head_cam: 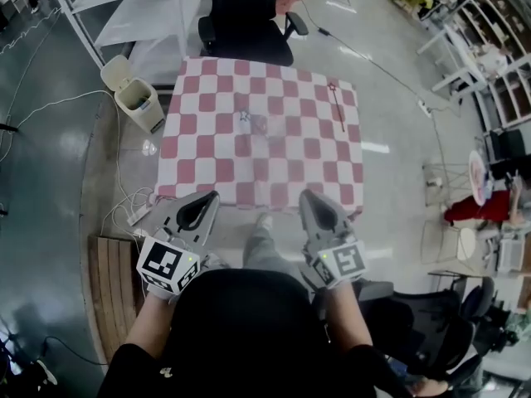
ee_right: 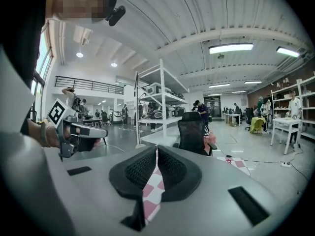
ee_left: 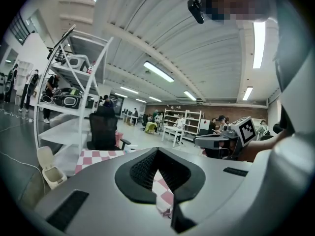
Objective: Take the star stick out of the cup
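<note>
A table with a red-and-white checked cloth (head_cam: 261, 168) stands in front of me. The star stick (head_cam: 337, 106) lies flat on the cloth near the far right corner, its red star end pointing away from me; its star (ee_right: 228, 161) also shows in the right gripper view. A small clear thing, maybe the cup (head_cam: 246, 119), stands at the far middle of the cloth, too faint to tell. My left gripper (head_cam: 207, 197) and right gripper (head_cam: 309, 196) hover at the near edge, both shut on nothing. Each view along its own jaws, left gripper (ee_left: 157, 150) and right gripper (ee_right: 156, 149), shows only cloth.
A black office chair (head_cam: 249, 15) stands at the table's far side. A beige bin (head_cam: 137, 96) sits on the floor by the far left corner, with white shelving (head_cam: 133, 7) behind it. A wooden pallet (head_cam: 112, 276) and cables lie at my left.
</note>
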Available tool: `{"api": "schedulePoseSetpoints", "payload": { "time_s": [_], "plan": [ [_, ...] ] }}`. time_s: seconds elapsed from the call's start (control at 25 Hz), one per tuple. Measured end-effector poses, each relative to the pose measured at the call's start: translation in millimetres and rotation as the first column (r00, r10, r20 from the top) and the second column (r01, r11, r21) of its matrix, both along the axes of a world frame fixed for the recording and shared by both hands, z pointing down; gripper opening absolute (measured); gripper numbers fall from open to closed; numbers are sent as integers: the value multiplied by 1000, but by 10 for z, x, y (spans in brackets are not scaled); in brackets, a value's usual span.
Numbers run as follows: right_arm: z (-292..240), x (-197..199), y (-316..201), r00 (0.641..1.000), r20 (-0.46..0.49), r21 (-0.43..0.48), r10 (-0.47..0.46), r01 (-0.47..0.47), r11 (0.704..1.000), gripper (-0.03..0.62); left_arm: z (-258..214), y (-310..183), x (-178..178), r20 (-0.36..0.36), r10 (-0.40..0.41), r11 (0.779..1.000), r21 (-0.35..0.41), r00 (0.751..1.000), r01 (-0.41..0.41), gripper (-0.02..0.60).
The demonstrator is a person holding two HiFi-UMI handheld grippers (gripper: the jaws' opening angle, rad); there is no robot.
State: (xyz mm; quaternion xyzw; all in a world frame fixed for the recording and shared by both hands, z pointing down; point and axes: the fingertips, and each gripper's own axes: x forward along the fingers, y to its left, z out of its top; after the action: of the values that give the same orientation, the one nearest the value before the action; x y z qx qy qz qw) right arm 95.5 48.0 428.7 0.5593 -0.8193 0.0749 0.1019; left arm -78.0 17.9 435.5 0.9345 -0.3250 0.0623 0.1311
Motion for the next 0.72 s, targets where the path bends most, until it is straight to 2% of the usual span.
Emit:
{"api": "schedulePoseSetpoints", "payload": {
  "time_s": [0.4,0.72],
  "plan": [
    [-14,604,-746,992,44,3,-116,116,993,26,-90,-568,602,32,-113,994,6,993,113,40],
    [80,963,-1072,970,92,-4,-225,226,974,26,-107,-745,1014,69,-218,976,16,974,217,40]
  ]
}}
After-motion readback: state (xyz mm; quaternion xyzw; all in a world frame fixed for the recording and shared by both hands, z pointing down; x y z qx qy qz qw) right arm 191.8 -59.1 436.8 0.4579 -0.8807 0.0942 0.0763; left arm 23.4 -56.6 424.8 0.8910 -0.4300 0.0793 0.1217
